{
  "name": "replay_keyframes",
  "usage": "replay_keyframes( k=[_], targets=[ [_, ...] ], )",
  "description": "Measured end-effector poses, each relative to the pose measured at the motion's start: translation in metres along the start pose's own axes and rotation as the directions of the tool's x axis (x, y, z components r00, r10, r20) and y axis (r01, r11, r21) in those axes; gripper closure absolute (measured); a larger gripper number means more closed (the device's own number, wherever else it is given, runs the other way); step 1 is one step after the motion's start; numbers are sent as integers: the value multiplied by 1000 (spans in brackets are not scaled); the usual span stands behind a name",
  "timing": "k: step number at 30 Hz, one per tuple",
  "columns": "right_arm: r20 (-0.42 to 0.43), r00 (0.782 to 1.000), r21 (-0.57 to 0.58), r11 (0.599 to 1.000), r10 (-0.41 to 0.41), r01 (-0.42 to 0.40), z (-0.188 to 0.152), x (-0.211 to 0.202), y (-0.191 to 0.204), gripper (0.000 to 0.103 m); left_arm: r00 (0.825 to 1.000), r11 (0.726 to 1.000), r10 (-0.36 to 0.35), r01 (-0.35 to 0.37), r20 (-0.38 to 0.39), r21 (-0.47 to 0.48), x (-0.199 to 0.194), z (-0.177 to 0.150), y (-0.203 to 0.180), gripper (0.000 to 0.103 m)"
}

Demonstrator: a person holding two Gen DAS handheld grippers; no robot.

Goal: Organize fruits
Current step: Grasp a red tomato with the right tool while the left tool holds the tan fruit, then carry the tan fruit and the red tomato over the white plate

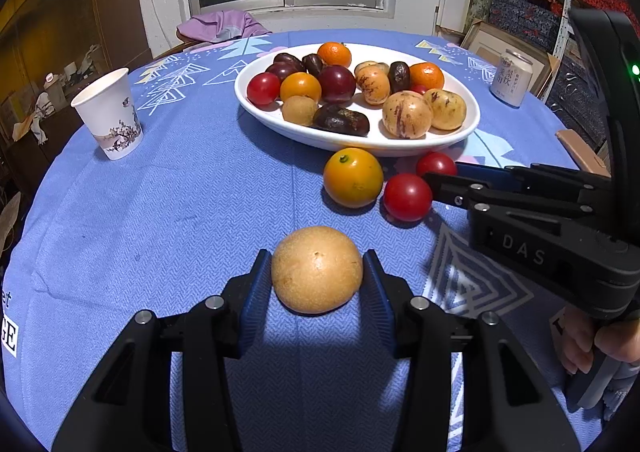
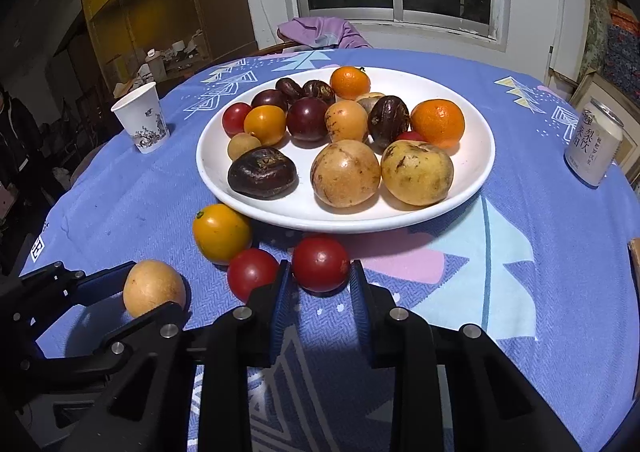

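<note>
Fruit lies loose in four pieces on the blue woven tablecloth [image 2: 520, 292]: two red tomatoes, one yellow-orange tomato [image 2: 221, 233], one tan round fruit [image 1: 317, 269]. The left gripper [image 1: 317, 272] clamps the tan fruit between its blue ribbed pads. The right gripper [image 2: 320, 284] has narrowed onto a smooth red tomato [image 2: 320, 263]; the other red tomato [image 2: 251, 272] sits just left of it. Beyond both, the full white oval plate [image 2: 476, 176] leaves bare cloth to either side.
</note>
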State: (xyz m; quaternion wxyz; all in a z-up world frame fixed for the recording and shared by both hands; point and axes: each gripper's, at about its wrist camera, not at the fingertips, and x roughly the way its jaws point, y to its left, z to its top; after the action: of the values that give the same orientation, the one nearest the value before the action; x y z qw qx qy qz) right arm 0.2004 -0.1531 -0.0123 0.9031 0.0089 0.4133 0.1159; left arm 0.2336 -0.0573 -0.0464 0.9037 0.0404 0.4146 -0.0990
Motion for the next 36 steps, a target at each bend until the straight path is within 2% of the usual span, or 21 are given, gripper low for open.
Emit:
replay_keyframes(
  k=[5, 8, 12, 16, 21, 26, 31, 36],
  targets=[
    [7, 1000, 17, 1000, 5, -5, -3, -9, -5, 73, 1000, 1000, -5, 5, 11, -17, -3, 0, 4, 57],
    [22, 1000, 28, 999, 16, -17, -7, -20, -8, 73, 999, 1000, 10, -8, 46, -29, -12, 0, 6, 57],
    [85, 996, 44, 999, 19, -22, -10, -49, -11, 73, 996, 999, 15, -11, 83, -41, -25, 9, 9, 57],
    [167, 986, 67, 997, 15, -27, 0, -79, -19, 73, 994, 999, 22, -18, 104, -36, -32, 36, 11, 57],
    [204, 978, 79, 997, -34, 18, 47, -87, -35, 73, 990, 999, 46, -43, 134, -29, -28, 87, 12, 57],
    [220, 974, 128, 992, -50, 22, 104, -65, -56, 73, 988, 999, 34, -32, 154, -19, -5, 130, 2, 57],
    [172, 982, 164, 985, -76, 48, 131, -13, -73, 73, 992, 999, 36, -35, 119, -13, 39, 158, -4, 57],
    [94, 991, 187, 980, -91, 72, 145, 36, -89, 73, 997, 999, 41, -40, 71, -12, 76, 172, -4, 57]
  ],
)
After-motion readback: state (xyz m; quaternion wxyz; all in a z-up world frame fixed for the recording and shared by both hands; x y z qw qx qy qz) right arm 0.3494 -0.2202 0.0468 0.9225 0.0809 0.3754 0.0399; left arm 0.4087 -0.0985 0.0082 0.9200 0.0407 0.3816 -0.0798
